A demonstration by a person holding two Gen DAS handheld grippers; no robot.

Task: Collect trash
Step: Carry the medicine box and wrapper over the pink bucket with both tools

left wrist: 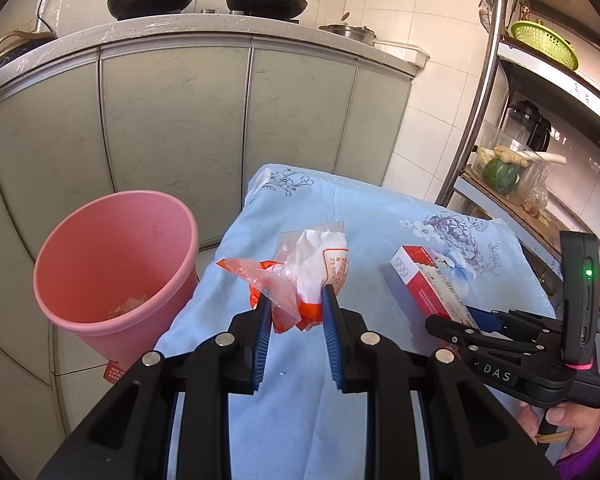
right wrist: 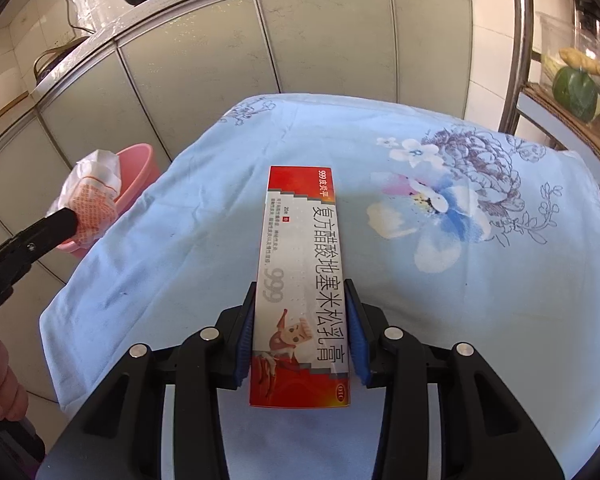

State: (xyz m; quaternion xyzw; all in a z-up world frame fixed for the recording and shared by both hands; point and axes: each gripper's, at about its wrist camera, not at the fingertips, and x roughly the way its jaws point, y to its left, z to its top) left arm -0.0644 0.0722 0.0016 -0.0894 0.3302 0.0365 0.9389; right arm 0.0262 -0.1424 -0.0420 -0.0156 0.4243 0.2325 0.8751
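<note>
A crumpled orange-and-white plastic bag (left wrist: pixel 318 268) sits between the blue pads of my left gripper (left wrist: pixel 296 294), which is shut on it over the left side of the blue flowered cloth (left wrist: pixel 364 216). A pink bin (left wrist: pixel 116 264) stands on the floor just left of it, with clear scraps at its bottom. My right gripper (right wrist: pixel 301 286) is shut on a long red-and-white medicine box (right wrist: pixel 300 240) over the cloth (right wrist: pixel 480 280). In the right wrist view the left gripper (right wrist: pixel 62 222) with the bag (right wrist: pixel 92 196) hangs in front of the bin (right wrist: pixel 138 168). The left wrist view shows the right gripper (left wrist: pixel 482 318) and box (left wrist: pixel 420 280) at right.
Grey cupboard doors (left wrist: pixel 172 120) under a counter with two woks (left wrist: pixel 152 0) stand behind the bin. A metal shelf rack (left wrist: pixel 480 100) with a green basket (left wrist: pixel 544 44) and vegetables (left wrist: pixel 500 172) rises at the right. A person's hand (left wrist: pixel 572 428) grips the right handle.
</note>
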